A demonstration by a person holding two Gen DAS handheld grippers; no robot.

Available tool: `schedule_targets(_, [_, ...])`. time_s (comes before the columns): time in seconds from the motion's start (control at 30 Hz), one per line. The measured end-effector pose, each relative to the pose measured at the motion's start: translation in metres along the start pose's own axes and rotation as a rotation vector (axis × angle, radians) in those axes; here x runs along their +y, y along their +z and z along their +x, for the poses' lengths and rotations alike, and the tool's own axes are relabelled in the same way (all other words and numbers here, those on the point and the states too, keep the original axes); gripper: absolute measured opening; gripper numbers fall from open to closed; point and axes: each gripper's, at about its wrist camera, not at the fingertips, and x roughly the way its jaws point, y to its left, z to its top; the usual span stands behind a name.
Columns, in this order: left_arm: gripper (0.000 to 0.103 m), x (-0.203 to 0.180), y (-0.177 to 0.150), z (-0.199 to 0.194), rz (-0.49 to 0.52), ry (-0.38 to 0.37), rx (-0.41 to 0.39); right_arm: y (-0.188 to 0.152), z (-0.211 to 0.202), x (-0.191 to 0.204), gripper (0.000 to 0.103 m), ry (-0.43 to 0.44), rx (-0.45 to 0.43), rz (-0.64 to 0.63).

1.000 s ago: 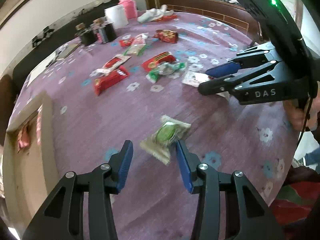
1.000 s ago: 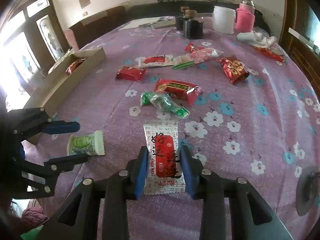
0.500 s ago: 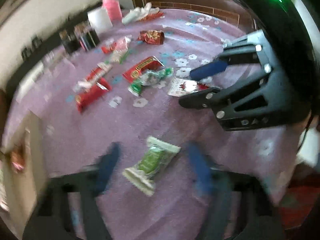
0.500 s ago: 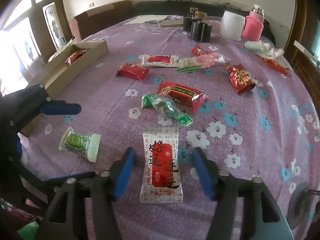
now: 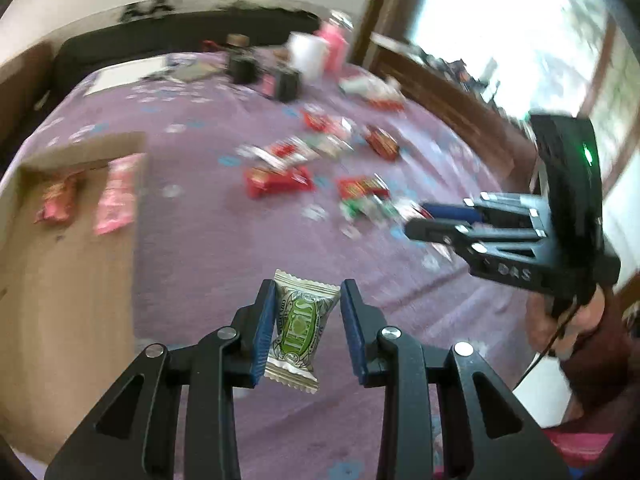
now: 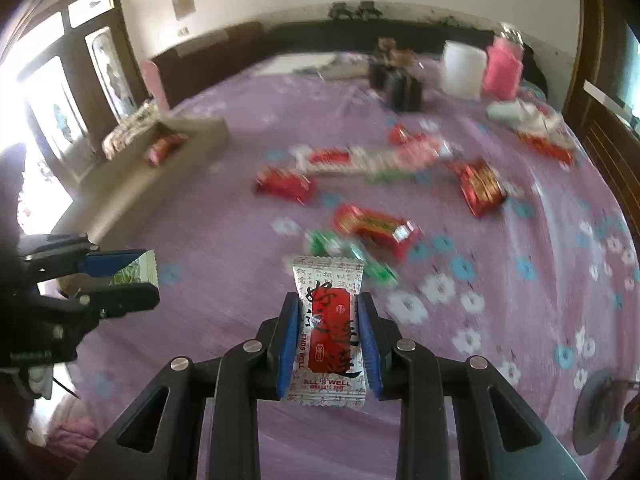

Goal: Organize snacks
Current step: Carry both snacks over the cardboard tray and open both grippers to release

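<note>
My left gripper [image 5: 307, 316] is closing its fingers on the green candy [image 5: 298, 330] and my right gripper [image 6: 329, 334] on the white-red packet [image 6: 328, 320], both lifted above the tabletop [image 6: 240, 320], with loose snacks [image 6: 376, 226] and the box [image 5: 64, 280] farther off.

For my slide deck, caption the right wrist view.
Right tool closing on a white-and-red snack packet above the purple flowered tablecloth, other snacks scattered beyond.
</note>
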Motion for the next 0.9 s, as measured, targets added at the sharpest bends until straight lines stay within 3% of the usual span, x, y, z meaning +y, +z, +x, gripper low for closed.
schedule_targets(0.27, [0.030,0.103,0.020,-0.035,-0.203,0.179,-0.062,0.059,0.000,0.066,0.029,0.138,-0.032,-0.067])
schedule_targets(0.5, [0.030,0.202,0.038,-0.023,-0.384,0.280,-0.036,0.112,0.049,0.148,0.029,0.228,0.013,-0.117])
schedule_targets(0.77, [0.030,0.251,0.047,-0.001,-0.426,0.338,-0.006,0.135,0.113,0.216,0.029,0.135,0.068,-0.223])
schedule_targets(0.9, [0.031,0.266,0.045,0.000,-0.499,0.303,-0.011,0.138,0.137,0.223,0.029,0.095,0.099,-0.224])
